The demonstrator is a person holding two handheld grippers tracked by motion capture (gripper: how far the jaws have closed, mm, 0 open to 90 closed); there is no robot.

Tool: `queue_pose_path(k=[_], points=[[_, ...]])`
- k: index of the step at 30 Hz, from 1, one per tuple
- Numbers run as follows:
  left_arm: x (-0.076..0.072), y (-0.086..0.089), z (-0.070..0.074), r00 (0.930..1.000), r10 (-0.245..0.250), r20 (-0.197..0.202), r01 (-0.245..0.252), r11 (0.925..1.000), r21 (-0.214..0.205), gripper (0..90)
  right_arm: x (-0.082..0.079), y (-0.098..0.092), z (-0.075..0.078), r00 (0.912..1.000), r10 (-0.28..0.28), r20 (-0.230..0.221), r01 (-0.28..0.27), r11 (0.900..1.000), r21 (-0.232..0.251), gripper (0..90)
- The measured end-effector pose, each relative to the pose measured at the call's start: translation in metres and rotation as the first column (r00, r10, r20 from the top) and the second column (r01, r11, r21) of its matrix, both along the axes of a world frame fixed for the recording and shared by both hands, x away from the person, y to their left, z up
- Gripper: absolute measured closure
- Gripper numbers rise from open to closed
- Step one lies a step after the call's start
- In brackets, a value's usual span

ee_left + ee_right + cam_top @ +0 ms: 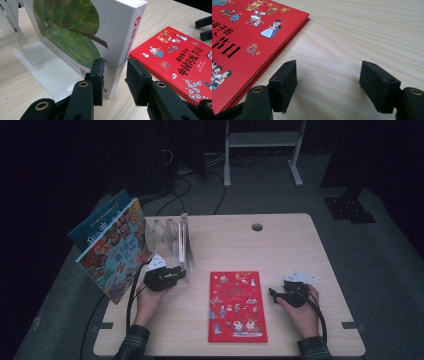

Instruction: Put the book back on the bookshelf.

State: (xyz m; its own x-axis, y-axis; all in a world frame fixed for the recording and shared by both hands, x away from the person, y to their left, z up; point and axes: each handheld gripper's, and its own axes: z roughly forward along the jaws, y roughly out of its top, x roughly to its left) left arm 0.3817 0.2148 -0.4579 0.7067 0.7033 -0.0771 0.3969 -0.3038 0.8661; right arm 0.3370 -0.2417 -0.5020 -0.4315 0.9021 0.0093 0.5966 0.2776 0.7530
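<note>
A white hardcover book (117, 37) with a green leaf on its cover stands upright in a clear rack (47, 67), at the rack's right end (184, 242). My left gripper (115, 77) straddles the bottom of the book's spine. One pad (100, 75) lies against the cover and the other pad (136, 80) stands a little off the spine, so the gripper is open. In the high view my left gripper (172, 272) sits at the rack's near end. A red picture book (236, 306) lies flat mid-table. My right gripper (328, 80) rests open and empty just right of the red book (242, 37).
A colourful picture book (117, 247) and a blue book (97, 225) behind it lean over the table's left edge beside the rack (167, 235). The table has a cable hole (257, 227) at the back. A white frame (262, 142) stands on the floor beyond.
</note>
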Motion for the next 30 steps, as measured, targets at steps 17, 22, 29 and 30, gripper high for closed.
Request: queue_pose_path(k=[17,22,29,30], points=[[-0.011,0.002,-0.002,0.9999,-0.017,-0.003,0.017,0.9983,0.056,41.6,0.000,0.000,0.000,1.0000,0.005,0.000,-0.005,1.0000,0.001,28.6],[-0.018,0.001,-0.006,0.9991,-0.042,0.004,0.042,0.9974,0.058,31.6,0.000,0.000,0.000,1.0000,0.006,-0.001,-0.006,1.0000,0.000,28.2],[-0.032,-0.011,-0.015,0.9918,-0.124,-0.032,0.127,0.9850,0.117,19.6,-0.001,0.001,0.000,1.0000,0.008,0.005,-0.008,1.0000,0.002,35.6],[-0.035,-0.014,-0.017,0.9895,-0.139,-0.040,0.143,0.9811,0.130,19.2,-0.002,0.002,0.001,0.9999,0.011,0.003,-0.011,0.9999,0.002,38.1]])
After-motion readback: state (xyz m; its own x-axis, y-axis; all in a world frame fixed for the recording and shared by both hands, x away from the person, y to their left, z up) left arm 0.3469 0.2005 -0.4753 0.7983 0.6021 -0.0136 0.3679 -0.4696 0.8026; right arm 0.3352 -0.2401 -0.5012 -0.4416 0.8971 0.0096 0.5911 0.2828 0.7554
